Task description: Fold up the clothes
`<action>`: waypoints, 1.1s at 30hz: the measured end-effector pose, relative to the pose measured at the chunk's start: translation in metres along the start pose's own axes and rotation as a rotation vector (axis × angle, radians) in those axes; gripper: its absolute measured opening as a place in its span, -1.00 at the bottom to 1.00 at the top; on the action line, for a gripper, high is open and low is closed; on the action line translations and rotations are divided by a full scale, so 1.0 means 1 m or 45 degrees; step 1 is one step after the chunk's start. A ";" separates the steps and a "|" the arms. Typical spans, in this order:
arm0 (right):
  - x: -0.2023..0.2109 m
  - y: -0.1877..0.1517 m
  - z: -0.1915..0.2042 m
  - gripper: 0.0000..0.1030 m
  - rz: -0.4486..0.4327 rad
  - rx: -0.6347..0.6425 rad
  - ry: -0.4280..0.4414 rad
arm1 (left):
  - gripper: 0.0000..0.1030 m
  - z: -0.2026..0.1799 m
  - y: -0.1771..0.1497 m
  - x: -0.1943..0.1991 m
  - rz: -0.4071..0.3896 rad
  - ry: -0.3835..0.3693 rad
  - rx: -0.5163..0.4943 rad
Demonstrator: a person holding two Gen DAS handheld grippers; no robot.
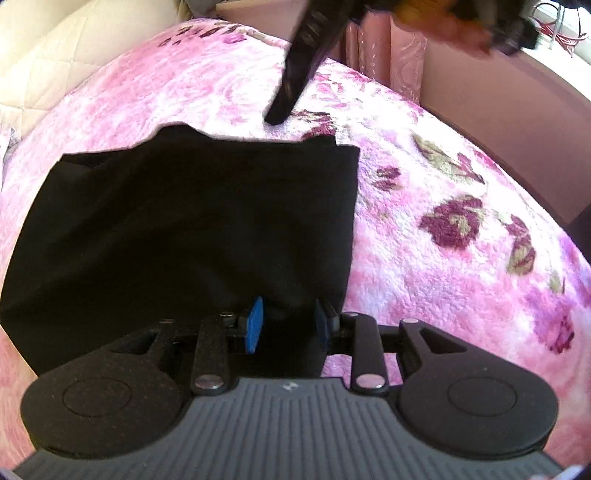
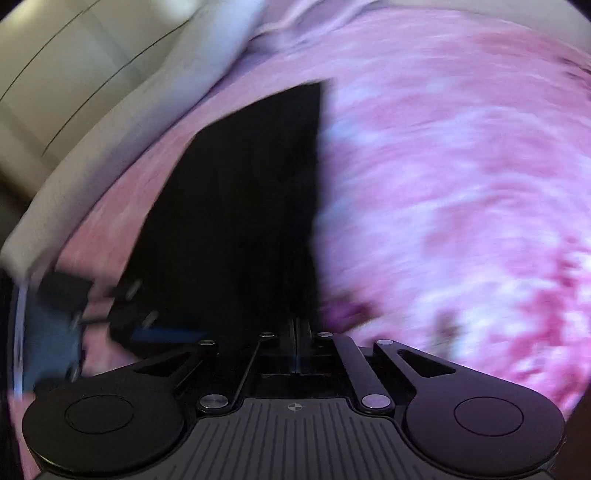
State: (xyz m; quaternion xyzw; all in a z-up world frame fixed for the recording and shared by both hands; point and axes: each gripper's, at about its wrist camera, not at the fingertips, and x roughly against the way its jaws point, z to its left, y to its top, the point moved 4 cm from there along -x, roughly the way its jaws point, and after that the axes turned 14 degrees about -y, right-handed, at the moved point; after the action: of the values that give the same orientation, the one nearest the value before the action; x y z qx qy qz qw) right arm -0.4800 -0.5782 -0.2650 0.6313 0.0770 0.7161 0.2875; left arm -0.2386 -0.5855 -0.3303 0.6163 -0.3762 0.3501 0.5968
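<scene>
A black garment (image 1: 192,221) lies folded into a rough rectangle on a pink floral blanket (image 1: 443,258). My left gripper (image 1: 288,325) stands at its near right corner. The blue pads (image 1: 255,325) are apart, with black cloth lying between them. My right gripper (image 1: 275,118) comes down from above, fingers together, its tip over the blanket just past the garment's far edge. In the blurred right wrist view the right gripper (image 2: 297,325) is shut with nothing seen in it. The garment (image 2: 240,203) stretches ahead and the left gripper (image 2: 110,317) is at the lower left.
A cream quilted headboard (image 1: 48,62) rises at the far left, with a white pillow (image 2: 140,110) against it. Pink panelled furniture (image 1: 406,59) stands past the bed's far right edge. A blurred hand (image 1: 443,22) holds the right gripper at the top.
</scene>
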 end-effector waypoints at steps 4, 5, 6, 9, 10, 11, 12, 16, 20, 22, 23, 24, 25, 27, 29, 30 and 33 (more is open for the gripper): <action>0.018 0.003 -0.037 -1.00 -0.040 -0.168 -0.010 | -0.49 -0.003 0.007 0.020 -0.122 0.003 -0.009; 0.025 -0.001 -0.034 -0.99 -0.054 -0.165 0.008 | -0.49 -0.004 0.012 0.021 -0.149 -0.008 -0.010; 0.030 -0.005 -0.029 -0.88 -0.062 -0.167 0.029 | -0.49 -0.005 0.018 0.021 -0.172 -0.020 -0.011; 0.035 -0.020 -0.006 -0.49 -0.067 -0.153 0.081 | -0.49 -0.011 0.025 -0.004 -0.107 -0.068 -0.042; 0.031 -0.025 0.005 -0.47 -0.057 -0.130 0.096 | -0.46 -0.013 0.026 -0.013 -0.078 -0.083 -0.056; 0.025 -0.028 0.015 -0.47 -0.046 -0.108 0.109 | -0.26 -0.016 0.024 -0.021 -0.047 -0.092 -0.075; 0.017 -0.028 0.023 -0.47 -0.039 -0.086 0.115 | -0.17 -0.019 0.023 -0.027 -0.034 -0.098 -0.099; -0.008 -0.025 0.028 -0.48 -0.042 -0.058 0.059 | -0.25 -0.015 0.016 -0.005 -0.045 -0.112 -0.041; 0.009 -0.027 -0.011 -0.45 -0.081 -0.288 -0.095 | -0.29 0.009 -0.012 0.040 -0.085 0.013 0.104; 0.024 -0.042 -0.022 -0.20 -0.073 -0.443 -0.038 | -0.29 0.028 -0.036 0.059 -0.068 0.090 0.187; 0.029 -0.053 -0.021 0.21 -0.058 -0.506 0.003 | -0.29 0.038 -0.046 0.062 -0.054 0.116 0.222; 0.031 -0.065 -0.017 0.55 -0.044 -0.548 0.035 | -0.29 0.048 -0.055 0.066 -0.041 0.142 0.257; 0.032 -0.076 -0.013 0.61 -0.028 -0.583 0.064 | -0.29 0.057 -0.065 0.069 -0.030 0.166 0.295; 0.022 -0.099 0.002 0.61 0.029 -0.623 0.119 | -0.29 0.076 -0.076 0.066 -0.033 0.186 0.392; 0.005 -0.112 0.015 0.61 0.037 -0.657 0.166 | -0.28 0.089 -0.082 0.060 -0.040 0.183 0.451; -0.002 -0.113 0.018 0.60 0.008 -0.672 0.178 | -0.27 0.090 -0.082 0.058 -0.044 0.181 0.465; -0.016 -0.104 0.014 -0.60 -0.075 -0.801 0.186 | -0.27 0.092 -0.079 0.053 -0.056 0.176 0.497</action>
State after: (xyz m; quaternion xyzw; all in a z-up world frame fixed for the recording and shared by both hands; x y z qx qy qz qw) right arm -0.4335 -0.5042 -0.3250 0.4560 -0.1095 0.7394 0.4830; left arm -0.1452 -0.6798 -0.3248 0.7028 -0.2457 0.4447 0.4980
